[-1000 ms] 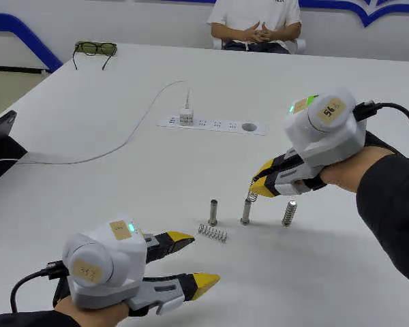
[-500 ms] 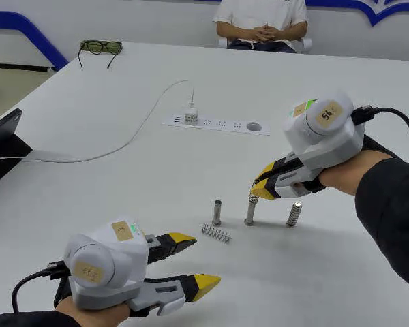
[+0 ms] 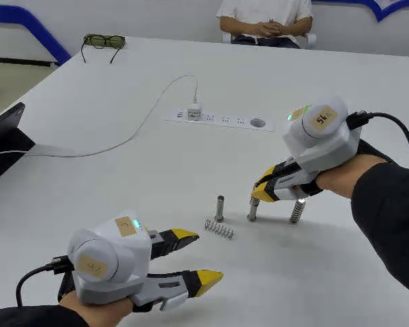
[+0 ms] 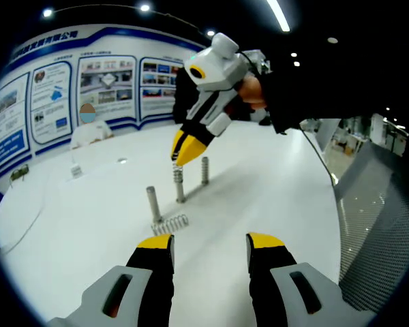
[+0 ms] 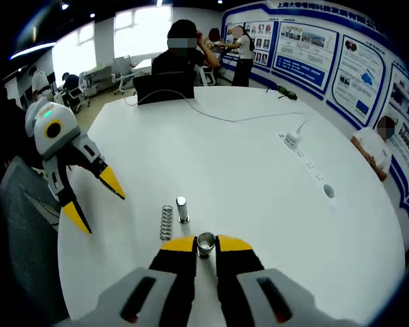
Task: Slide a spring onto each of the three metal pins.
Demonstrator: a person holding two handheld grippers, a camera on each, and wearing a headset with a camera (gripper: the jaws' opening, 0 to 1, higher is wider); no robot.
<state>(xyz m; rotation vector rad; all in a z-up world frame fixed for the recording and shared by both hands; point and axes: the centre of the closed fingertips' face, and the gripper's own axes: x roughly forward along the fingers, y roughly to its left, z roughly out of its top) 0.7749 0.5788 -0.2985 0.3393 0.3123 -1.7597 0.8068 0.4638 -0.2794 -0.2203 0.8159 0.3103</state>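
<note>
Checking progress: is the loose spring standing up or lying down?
Lying down. The loose spring rests on its side on the table, beside the bare upright pin.

The left gripper [image 3: 199,255] is a rounded white-grey housing [image 3: 105,262] with a drum-shaped end cap, running into two black jaws tipped in yellow. It carries two tan stickers [image 3: 125,225] with handwritten red digits and a small green lamp [image 3: 135,223] beside the upper one. A black cable [image 3: 34,279] leaves its rear toward 8 o'clock. The right gripper [image 3: 261,193] has the same build, with similar labels [image 3: 324,119], a green light [image 3: 290,116] and a black lead [image 3: 395,126] running off toward 3 o'clock. In both gripper views, grey slotted shells [image 4: 123,300] back the jaws. Both arms wear black sleeves [image 3: 388,218].
</note>
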